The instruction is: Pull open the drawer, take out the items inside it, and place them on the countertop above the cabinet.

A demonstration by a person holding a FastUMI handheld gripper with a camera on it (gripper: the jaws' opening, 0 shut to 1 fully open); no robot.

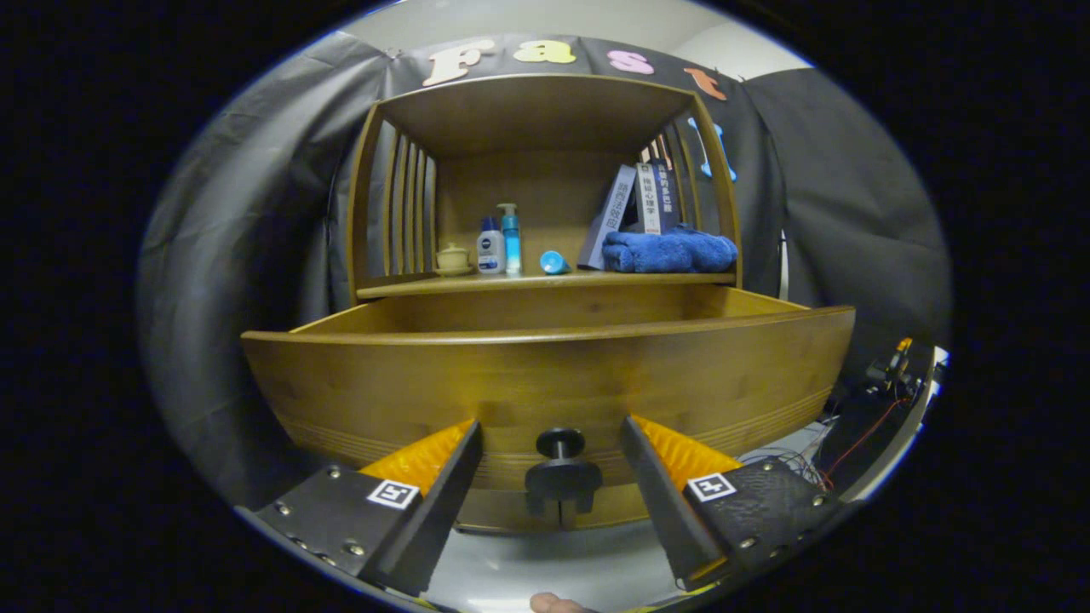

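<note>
The wooden drawer (545,375) stands pulled out from the cabinet, its front panel close ahead of me and its inside hidden behind that panel. A dark round knob (559,443) sticks out low on the panel. My gripper (552,443) is open, with one finger on each side of the knob and neither touching it. Above the drawer runs the countertop (545,282), under a wooden hutch.
On the countertop stand a small lidded cup (452,258), a white bottle (490,246), a blue pump bottle (511,238), a lying blue tube (553,262), leaning books (634,209) and a folded blue towel (670,251). Cables and gear (886,375) lie at the right.
</note>
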